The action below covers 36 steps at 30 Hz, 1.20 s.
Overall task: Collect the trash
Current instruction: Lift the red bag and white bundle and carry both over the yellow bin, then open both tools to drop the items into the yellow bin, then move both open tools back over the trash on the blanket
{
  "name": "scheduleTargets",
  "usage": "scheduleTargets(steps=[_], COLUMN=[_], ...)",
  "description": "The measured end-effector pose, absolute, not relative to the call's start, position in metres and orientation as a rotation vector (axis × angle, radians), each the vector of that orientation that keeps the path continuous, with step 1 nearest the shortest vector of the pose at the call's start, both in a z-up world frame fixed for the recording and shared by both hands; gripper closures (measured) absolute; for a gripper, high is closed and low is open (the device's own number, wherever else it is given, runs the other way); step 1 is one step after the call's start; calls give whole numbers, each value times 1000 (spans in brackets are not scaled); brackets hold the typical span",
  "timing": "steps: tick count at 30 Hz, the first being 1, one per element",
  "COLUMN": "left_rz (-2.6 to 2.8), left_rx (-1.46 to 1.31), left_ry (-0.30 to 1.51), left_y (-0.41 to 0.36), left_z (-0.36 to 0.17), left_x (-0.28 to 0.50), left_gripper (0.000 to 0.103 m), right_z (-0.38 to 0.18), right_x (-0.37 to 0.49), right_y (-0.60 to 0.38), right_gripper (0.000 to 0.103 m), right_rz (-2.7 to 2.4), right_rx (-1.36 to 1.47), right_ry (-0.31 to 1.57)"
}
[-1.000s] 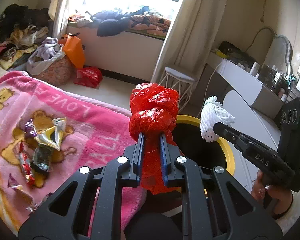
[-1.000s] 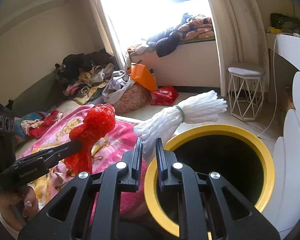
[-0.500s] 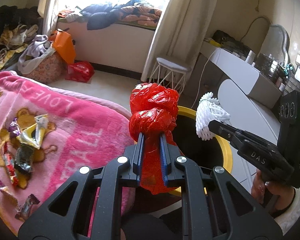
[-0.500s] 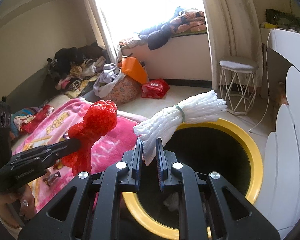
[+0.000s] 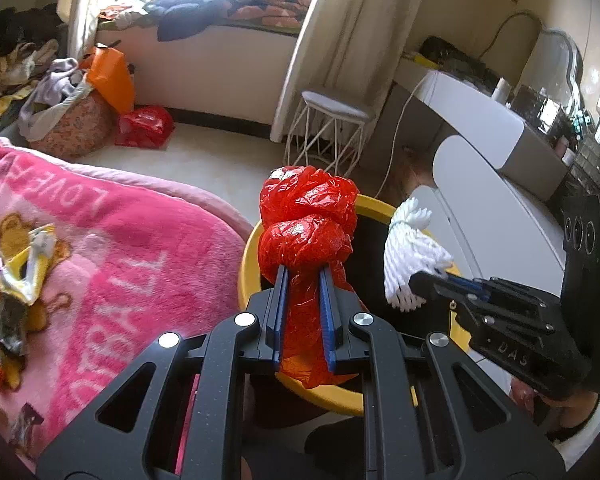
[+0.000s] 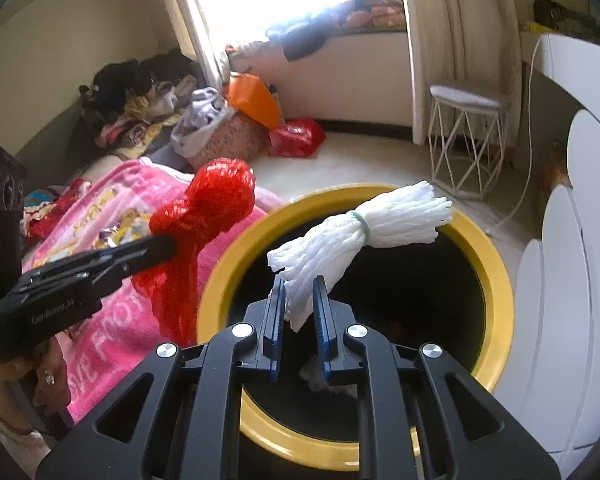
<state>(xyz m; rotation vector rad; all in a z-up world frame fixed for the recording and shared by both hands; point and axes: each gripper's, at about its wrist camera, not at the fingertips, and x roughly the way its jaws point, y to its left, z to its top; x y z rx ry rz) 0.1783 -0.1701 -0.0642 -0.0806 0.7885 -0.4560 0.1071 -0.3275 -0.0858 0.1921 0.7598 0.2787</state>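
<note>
**A:** Which piece sits better for the drop?

**B:** The white foam net bundle. The right claw pinches its lower tail between the blue pads, and the bundle runs up and away to the right from there, its long axis slanting across the dark mouth of the yellow-rimmed bin. Most of its length appears to hang over the opening.

**A:** And the red one?

**B:** The left claw is clamped tight on the neck of the knotted red plastic bag, which stands nearly upright above the pads, with a loose tail hanging below them. In the right wrist view the bag lies to the left of the bin, over the edge of the pink blanket on the bed, beside the rim more than above the hole.

**A:** So the right hand is nearer?

**B:** By these views, yes. The right claw itself seems to sit over the opening; the left one is at the near-left rim, so the bag probably needs carrying a little further toward the centre before release.

**A:** Anything left afterwards?

**B:** Snack wrappers lie on the blanket, well apart from the bin, not yet collected.
</note>
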Motion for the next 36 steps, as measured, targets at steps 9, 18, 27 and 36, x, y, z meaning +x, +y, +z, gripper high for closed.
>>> scheduleTargets(steps=[9,18,27,36], left_rz=[-481,-483,-450,-387], left_rx=[-75,-86,-121,-147], left_ry=[847,857,784,722], left_y=[-191,-194,-173,-140], left_z=[-78,-81,-63,-41], left_x=[202,208,190,173], left_gripper=[92,53,12,11], right_z=[-100,-98,-78,-56], right_x=[112,112,105,94], right_y=[-343,-361,-356,-330], right_gripper=[86,55,33,23], right_rz=[243,160,86,82], right_rx=[232,244,190,138], right_ry=[821,800,719,645])
